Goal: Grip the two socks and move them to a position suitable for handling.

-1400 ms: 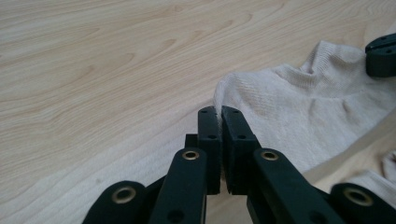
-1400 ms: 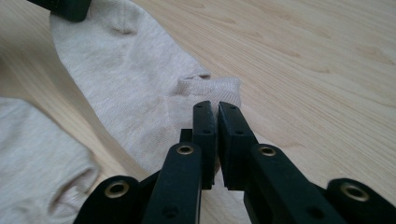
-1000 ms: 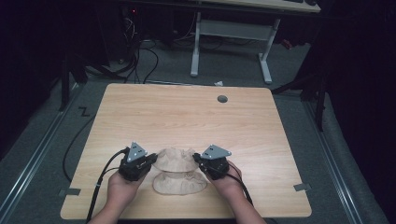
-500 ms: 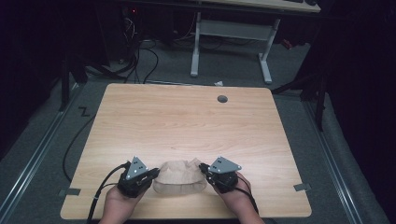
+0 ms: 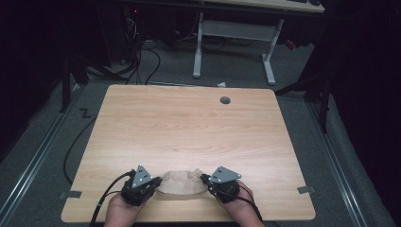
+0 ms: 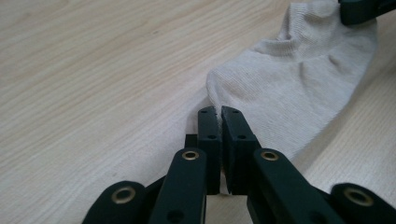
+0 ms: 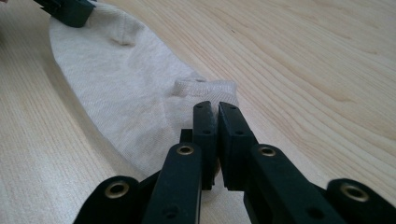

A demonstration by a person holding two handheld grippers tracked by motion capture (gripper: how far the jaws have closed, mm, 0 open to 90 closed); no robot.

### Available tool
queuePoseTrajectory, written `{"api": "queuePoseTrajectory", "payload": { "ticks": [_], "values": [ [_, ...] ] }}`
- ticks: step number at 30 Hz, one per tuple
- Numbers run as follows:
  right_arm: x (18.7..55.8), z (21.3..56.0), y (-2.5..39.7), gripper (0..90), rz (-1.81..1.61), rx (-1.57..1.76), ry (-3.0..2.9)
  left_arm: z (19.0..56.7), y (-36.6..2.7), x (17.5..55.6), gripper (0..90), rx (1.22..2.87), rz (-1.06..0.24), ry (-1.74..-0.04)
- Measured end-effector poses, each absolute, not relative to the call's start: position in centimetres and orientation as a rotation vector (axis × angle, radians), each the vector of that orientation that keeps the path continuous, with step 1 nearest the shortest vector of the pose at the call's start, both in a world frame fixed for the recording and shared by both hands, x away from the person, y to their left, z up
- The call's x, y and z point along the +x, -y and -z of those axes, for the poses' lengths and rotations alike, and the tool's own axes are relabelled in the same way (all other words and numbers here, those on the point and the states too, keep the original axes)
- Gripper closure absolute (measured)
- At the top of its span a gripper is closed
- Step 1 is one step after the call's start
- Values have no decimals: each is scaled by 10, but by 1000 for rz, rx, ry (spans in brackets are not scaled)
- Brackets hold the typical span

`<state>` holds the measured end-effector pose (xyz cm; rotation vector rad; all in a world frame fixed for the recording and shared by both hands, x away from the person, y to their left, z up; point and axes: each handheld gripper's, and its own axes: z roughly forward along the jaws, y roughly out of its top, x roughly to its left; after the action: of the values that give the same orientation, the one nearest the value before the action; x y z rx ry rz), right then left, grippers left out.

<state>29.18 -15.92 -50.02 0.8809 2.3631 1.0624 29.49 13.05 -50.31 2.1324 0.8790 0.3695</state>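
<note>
- Pale wood-grain worktop stands on grey carpet in a dark room, with cables on the floor beyond it and a round hole near its far edge.
- One beige sock lies at the near edge of the worktop, stretched between the two hands.
- Left claw is clamped on one end of the sock, its black jaws pressed together with only a thin fold of cloth between them.
- Right claw is closed the same way on the opposite end, at the ribbed cuff.
- Risk: each claw bites only the very edge of the cloth, so a firm pull apart could slide the knit out of one pair of jaws and let that end drop.
- Risk: the sock sits close to the near edge, so a released end could slip off the worktop towards the person.
- Risk: uneven pulling would likely twist or bunch the cloth instead of flattening it.
- Sock is a fine ribbed knit, soft and limp, with a few creases; the shape is short and rounded, like an ankle sock.
- Jaws are hard matt black plastic with brass rivets at the pivots.
</note>
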Motion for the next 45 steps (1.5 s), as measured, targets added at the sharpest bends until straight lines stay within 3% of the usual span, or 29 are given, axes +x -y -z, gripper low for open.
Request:
{"api": "queuePoseTrajectory", "payload": {
  "ticks": [8,16,21,28,32,35,45],
  "values": [
    [295,506,158,861,-1039,904,-2391,508,-131,294,864,2171,-385,-879],
    [297,510,158,859,-1003,923,-2419,514,-125,291,858,2133,-302,-958],
    [299,514,158,858,-976,933,-2441,517,-128,296,838,2237,-362,-895],
    [305,520,156,847,-950,954,-2453,521,-127,304,808,2235,-385,-900],
    [306,519,158,764,-976,969,-2437,518,-129,305,685,2216,-396,-905],
    [305,514,162,754,-1031,978,-2412,512,-131,305,625,2183,-393,-906],
    [305,505,169,709,-1103,987,-2338,504,-142,309,563,2124,-400,-923]
  ]
}}
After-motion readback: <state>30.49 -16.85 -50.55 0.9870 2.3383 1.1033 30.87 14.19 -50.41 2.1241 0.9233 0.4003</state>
